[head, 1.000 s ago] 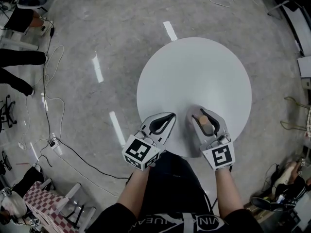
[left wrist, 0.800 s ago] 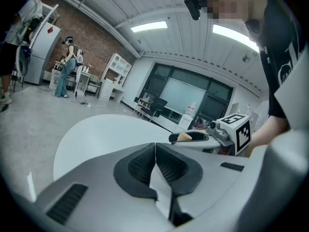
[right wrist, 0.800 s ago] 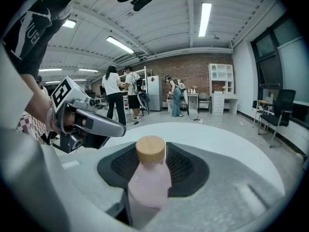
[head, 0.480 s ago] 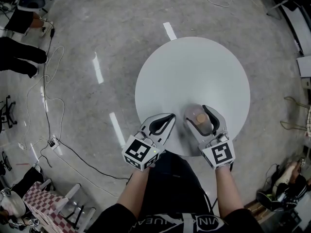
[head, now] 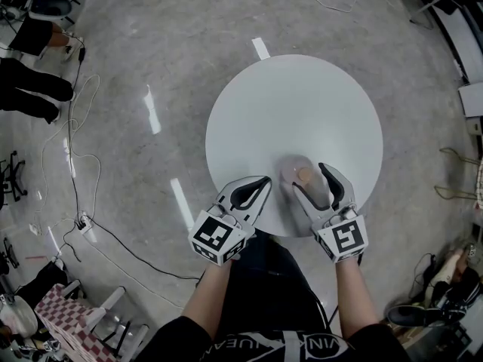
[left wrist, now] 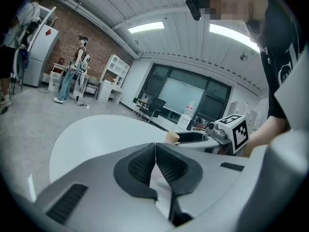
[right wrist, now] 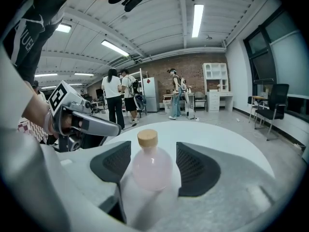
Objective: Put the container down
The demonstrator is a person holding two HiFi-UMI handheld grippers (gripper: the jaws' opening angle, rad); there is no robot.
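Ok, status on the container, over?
Left gripper shut, empty; right gripper jaws just opened, clear of the container between them. Container upright on table. Nothing in the way.

Grey polished floor [head: 151, 36], brick back wall [right wrist: 161, 64], white shelves [right wrist: 215, 79], ceiling strip lights [right wrist: 198, 18].

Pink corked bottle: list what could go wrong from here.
1. The jaws of the right gripper have just been opening, but the pale pink translucent corked bottle stands between them; a crooked withdrawal could tip it.
2. It stands near the close edge of the round white table, so a knock might send it off.
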